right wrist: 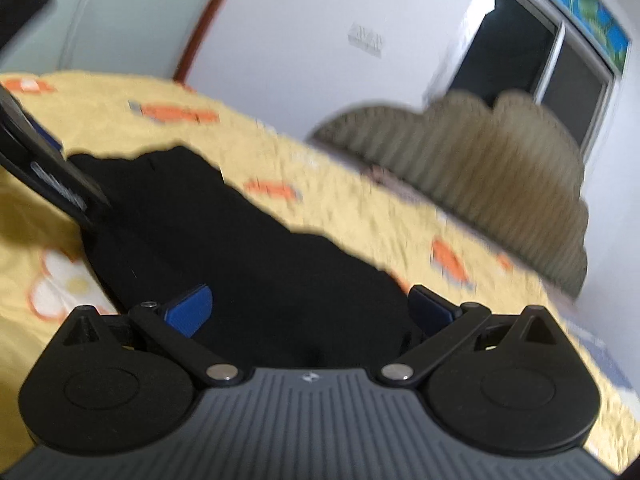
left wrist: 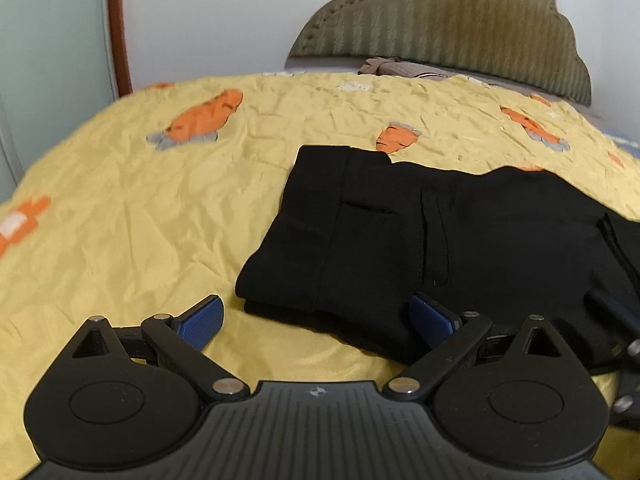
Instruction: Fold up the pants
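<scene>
Apparently I'm near the end: the black pants (left wrist: 420,240) lie folded into a compact stack on the yellow bed (left wrist: 140,220), both the left tongs (left wrist: 316,320) and right tongs (right wrist: 310,310) spread wide and empty, so next I'd square any loose edge.

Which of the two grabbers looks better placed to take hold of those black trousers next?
Probably the right gripper: its open fingers sit directly over the black pants. The left gripper, also open, hovers at their near corner, mostly over the yellow bedspread.
</scene>
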`<state>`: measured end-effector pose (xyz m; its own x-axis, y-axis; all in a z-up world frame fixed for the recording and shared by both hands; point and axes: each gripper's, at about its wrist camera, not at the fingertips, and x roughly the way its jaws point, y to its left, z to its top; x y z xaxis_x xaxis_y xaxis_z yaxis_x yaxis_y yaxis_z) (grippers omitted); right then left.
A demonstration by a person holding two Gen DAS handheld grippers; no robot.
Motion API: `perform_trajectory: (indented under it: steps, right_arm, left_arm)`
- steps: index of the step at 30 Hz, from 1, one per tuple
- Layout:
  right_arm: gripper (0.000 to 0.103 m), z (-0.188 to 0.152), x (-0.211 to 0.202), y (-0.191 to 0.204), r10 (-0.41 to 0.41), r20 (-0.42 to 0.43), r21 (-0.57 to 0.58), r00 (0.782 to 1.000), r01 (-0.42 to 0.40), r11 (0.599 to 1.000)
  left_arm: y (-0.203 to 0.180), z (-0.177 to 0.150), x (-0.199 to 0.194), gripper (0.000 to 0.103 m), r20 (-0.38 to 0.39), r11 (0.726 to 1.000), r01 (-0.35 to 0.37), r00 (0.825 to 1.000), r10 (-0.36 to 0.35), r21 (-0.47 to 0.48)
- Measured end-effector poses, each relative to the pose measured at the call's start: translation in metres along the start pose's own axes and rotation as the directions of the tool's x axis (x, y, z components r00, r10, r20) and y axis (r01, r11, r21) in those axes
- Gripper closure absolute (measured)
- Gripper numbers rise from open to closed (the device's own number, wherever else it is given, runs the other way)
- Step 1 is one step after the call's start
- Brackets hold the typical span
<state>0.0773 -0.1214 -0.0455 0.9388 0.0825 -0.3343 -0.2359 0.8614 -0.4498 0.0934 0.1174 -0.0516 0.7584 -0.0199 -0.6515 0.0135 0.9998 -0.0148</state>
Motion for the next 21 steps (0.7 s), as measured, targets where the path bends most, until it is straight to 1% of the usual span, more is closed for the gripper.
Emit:
perform_trajectory:
  steps: [1, 2, 3, 5, 7, 9, 11, 13, 17, 19, 21]
  right_arm:
    - [0.000, 0.001, -0.001, 0.002, -0.007, 0.020, -0.005, 1.000, 0.007, 1.000]
    - [0.000, 0.001, 0.003, 0.004, -0.011, 0.017, -0.012, 1.000, 0.011, 1.000]
    - [0.000, 0.000, 0.008, 0.005, -0.009, -0.015, -0.014, 1.000, 0.009, 1.000]
    - [0.000, -0.004, 0.024, 0.005, 0.021, -0.112, 0.014, 0.994, -0.020, 1.000]
    - [0.000, -0.009, 0.028, -0.005, 0.062, -0.132, 0.100, 0.989, -0.049, 0.994]
    - [0.000, -0.009, 0.031, -0.012, 0.092, -0.147, 0.132, 0.985, -0.073, 0.989]
    - [0.000, -0.009, 0.032, -0.015, 0.104, -0.158, 0.149, 0.982, -0.080, 0.986]
    - [0.000, -0.009, 0.031, -0.013, 0.095, -0.161, 0.139, 0.982, -0.072, 0.988]
    - [0.000, -0.003, 0.024, -0.003, 0.050, -0.139, 0.066, 0.989, -0.041, 0.997]
    - [0.000, 0.000, 0.018, 0.002, 0.046, -0.109, 0.032, 0.993, -0.043, 0.999]
    - [0.000, 0.005, 0.012, 0.008, 0.056, -0.077, -0.004, 0.996, -0.056, 0.998]
  left_arm:
    - [0.000, -0.001, 0.000, 0.003, -0.001, 1.000, 0.001, 1.000, -0.001, -0.001]
    - [0.000, -0.001, 0.000, 0.003, -0.001, 1.000, 0.001, 1.000, -0.001, 0.002]
    - [0.000, -0.002, 0.000, 0.003, 0.000, 1.000, 0.001, 1.000, -0.001, 0.004]
    - [-0.001, -0.003, 0.000, 0.003, 0.003, 1.000, -0.004, 1.000, 0.004, 0.009]
    - [-0.001, -0.002, 0.000, 0.003, 0.002, 1.000, -0.009, 1.000, 0.009, 0.011]
    - [-0.002, -0.001, 0.000, 0.003, -0.003, 1.000, -0.011, 1.000, 0.011, 0.010]
    - [-0.001, 0.000, -0.001, 0.003, -0.008, 1.000, -0.010, 1.000, 0.010, 0.006]
    - [0.000, 0.001, -0.001, 0.003, -0.013, 1.000, -0.008, 1.000, 0.008, 0.000]
    - [0.004, 0.002, -0.003, 0.003, -0.017, 1.000, -0.006, 1.000, 0.006, -0.013]
    - [0.007, 0.003, -0.008, 0.003, -0.005, 1.000, -0.024, 1.000, 0.024, -0.018]
    - [0.013, 0.007, -0.015, 0.003, 0.021, 0.998, -0.063, 0.998, 0.064, -0.026]
